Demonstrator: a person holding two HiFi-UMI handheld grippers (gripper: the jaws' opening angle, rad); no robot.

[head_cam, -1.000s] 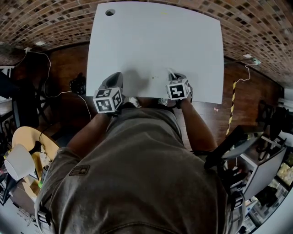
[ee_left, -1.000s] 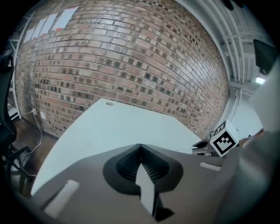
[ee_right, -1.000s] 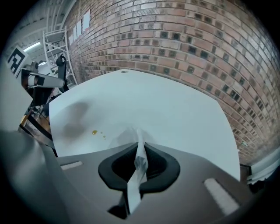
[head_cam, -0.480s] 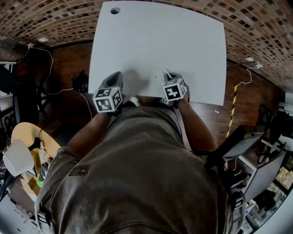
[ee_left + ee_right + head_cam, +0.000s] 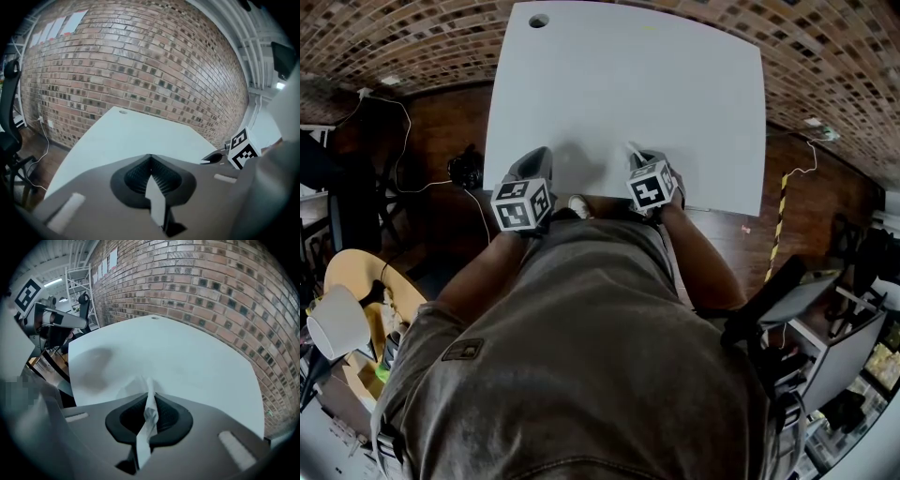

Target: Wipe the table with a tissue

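Right gripper [image 5: 150,393] first: its jaws are pinched on the tissue [image 5: 149,413], a thin white strip caught edge-on between the ribbed pads. The strip's long axis runs along the jaws. One end trails back into the gripper body and a small peak pokes out past the tips toward the table [image 5: 675,94].

We read that peak as the working end. It points forward over the table's near edge, with the whole white top spreading ahead of it and below it. We can't tell from here whether the tissue touches the surface.

Over to the left gripper [image 5: 150,160]: its jaws are pressed together, and we see no tissue showing past their tips. It hangs at the table's near edge too, toward the near left corner, with the right gripper's marker cube off to its side.

So the right gripper is the one that matters. We judge the wipe calls for tipping the tissue down onto the top and pushing toward the table's far edge.

Further out, a small round hole [image 5: 538,20] sits by the table's far left corner, and a brick wall [image 5: 140,70] rises beyond the far edge.
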